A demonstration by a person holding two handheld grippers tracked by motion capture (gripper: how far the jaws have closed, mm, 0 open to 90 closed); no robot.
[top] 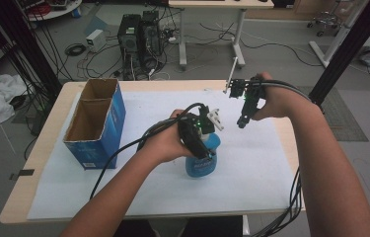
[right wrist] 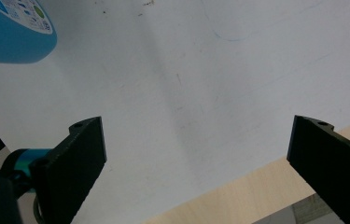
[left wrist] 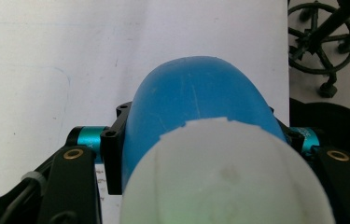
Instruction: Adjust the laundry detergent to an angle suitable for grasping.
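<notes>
The bench (top: 44, 148) carries a white sheet (top: 251, 173) over most of its top, which gives a plain ground for the work. At about ten o'clock from the sheet's middle stands an open blue cardboard box (top: 96, 123), its mouth up and its two compartments bare, well apart from both hands. It looks set there as a likely place to put things, though that is a judgement.

Near the middle of the sheet, at about five o'clock from the box, is the blue spray bottle (top: 203, 160). Its white trigger head (top: 215, 118) points toward one o'clock. The left tool (top: 196, 140) comes in from seven o'clock and pinches the bottle across its upper body. In the left gripper view the jaws sit tight against either flank of the blue shoulder (left wrist: 196, 98), with the white cap (left wrist: 224, 177) close to the lens. Gripping high, just under the head, probably keeps the bottle upright and leaves the trigger free. Whether the base touches the sheet or is just off it I cannot tell.

The right tool (top: 244, 118) hangs at about one o'clock from the bottle, just beside the trigger head but apart from it, pointing down. Its jaws are spread wide with nothing between them; the right gripper view looks past them at bare sheet, with the bottle's blue label end (right wrist: 14, 32) at eleven o'clock. It seems held ready to work the head while the left steadies the body.
</notes>
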